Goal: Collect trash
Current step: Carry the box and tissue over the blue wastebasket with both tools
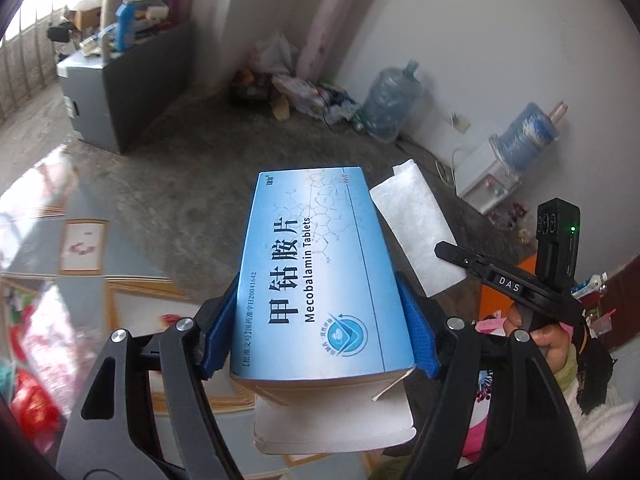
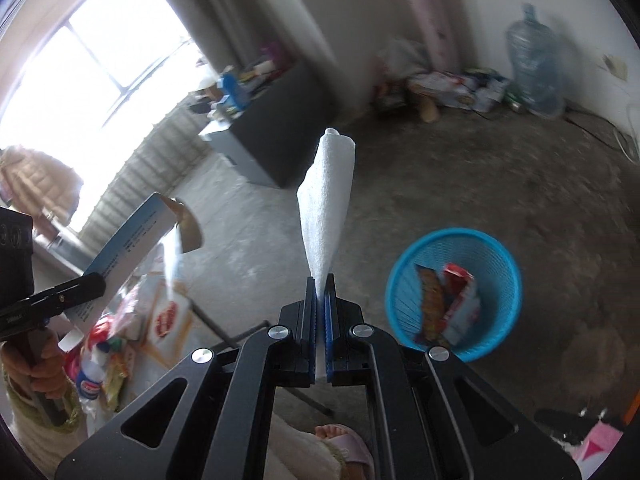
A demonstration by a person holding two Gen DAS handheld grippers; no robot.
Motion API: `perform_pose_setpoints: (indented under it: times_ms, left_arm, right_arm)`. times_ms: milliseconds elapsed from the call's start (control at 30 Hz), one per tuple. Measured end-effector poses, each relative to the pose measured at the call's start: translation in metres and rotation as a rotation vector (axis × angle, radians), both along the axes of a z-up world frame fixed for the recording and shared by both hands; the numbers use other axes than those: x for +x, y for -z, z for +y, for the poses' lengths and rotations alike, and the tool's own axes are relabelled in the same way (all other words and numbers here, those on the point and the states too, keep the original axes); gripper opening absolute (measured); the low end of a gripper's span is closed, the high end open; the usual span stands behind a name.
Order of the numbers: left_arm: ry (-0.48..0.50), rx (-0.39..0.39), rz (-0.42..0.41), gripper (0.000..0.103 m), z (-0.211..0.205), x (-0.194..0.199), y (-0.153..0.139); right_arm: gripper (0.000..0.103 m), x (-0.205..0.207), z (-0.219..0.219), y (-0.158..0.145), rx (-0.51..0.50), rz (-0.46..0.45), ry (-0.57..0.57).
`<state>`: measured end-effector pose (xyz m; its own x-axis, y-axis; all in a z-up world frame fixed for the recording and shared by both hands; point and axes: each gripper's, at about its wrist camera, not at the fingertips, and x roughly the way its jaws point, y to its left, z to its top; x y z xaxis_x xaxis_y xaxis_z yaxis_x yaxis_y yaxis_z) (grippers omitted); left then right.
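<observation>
My left gripper is shut on a blue Mecobalamin tablet box, held in the air with its end flap open. The box also shows at the left of the right wrist view. My right gripper is shut on a folded white tissue that sticks up from the pads. The tissue and right gripper show beside the box in the left wrist view. A blue mesh trash basket stands on the floor to the right of my right gripper, with wrappers inside.
A grey cabinet with clutter on top stands at the far left. Boxes and bags, a water jug and a water dispenser line the far wall. A cluttered table edge is at lower left. A slippered foot is below.
</observation>
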<state>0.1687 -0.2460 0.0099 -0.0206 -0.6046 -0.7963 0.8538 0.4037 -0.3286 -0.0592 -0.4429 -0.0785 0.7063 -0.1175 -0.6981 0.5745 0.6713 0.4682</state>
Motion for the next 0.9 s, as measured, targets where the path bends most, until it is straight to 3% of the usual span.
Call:
perform_pose_setpoints:
  times_ms: [333, 533, 700, 733, 833, 900]
  left_arm:
    - [0.115, 0.179, 0.054, 0.068, -0.126, -0.046, 0.073]
    - [0.180, 0.268, 0.007, 0.068, -0.191, -0.071, 0.125]
    - [0.182, 0.322, 0.044, 0.069, -0.244, -0.077, 0.168]
    - [0.188, 0.341, 0.063, 0.083, -0.252, -0.076, 0.175]
    - [0.158, 0.358, 0.052, 0.086, -0.263, -0.068, 0.186]
    - [0.124, 0.329, 0.056, 0.086, -0.259, -0.061, 0.182]
  right_arm:
    - [0.004, -0.030, -0.054, 0.088, 0.096, 0.175, 0.228]
    - [0.004, -0.028, -0.088, 0.144, 0.197, 0.237, 0.300]
    - [0.005, -0.022, -0.122, 0.193, 0.289, 0.249, 0.371]
    - [0.009, -0.019, -0.128, 0.206, 0.316, 0.244, 0.370]
    - [0.046, -0.012, -0.143, 0.243, 0.389, 0.276, 0.375]
    - [0.047, -0.011, -0.144, 0.254, 0.366, 0.311, 0.401]
